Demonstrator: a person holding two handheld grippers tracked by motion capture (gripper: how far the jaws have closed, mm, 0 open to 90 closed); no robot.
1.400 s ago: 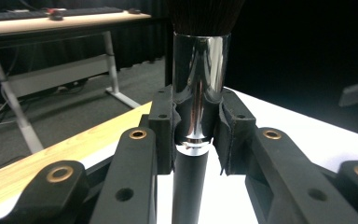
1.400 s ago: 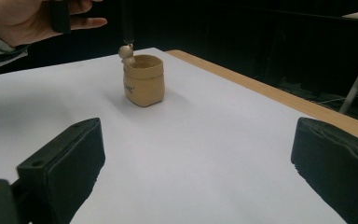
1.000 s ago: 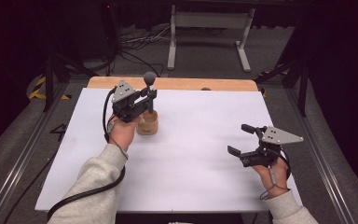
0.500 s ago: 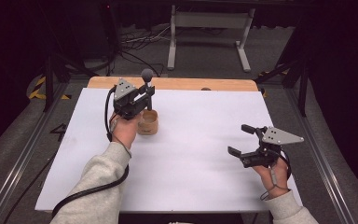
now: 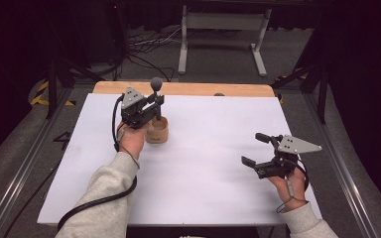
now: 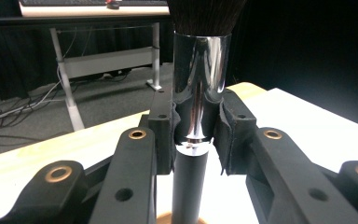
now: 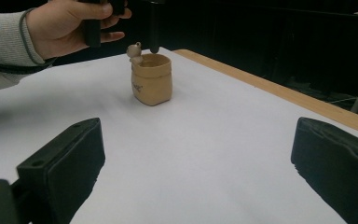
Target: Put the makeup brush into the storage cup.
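Observation:
A makeup brush (image 5: 157, 85) with a dark round head and a chrome collar (image 6: 198, 93) stands upright, head up. My left gripper (image 5: 156, 102) is shut on it at the join of collar and black handle, with the pads (image 6: 230, 126) pressed on both sides. The handle's lower end (image 7: 154, 44) hangs just over the mouth of a small tan pot (image 5: 157, 131) with a tiny figure on its rim (image 7: 134, 50). My right gripper (image 5: 252, 148) hovers open at the table's right with nothing between its fingers. Its view looks across at the pot (image 7: 151, 81).
A white sheet (image 5: 213, 124) covers the table, with a wooden strip (image 5: 188, 89) along the far edge. Beyond it are a metal stand (image 5: 223, 22) and floor cables (image 5: 144, 44). The person's left hand (image 7: 70, 23) holds the gripper above the pot.

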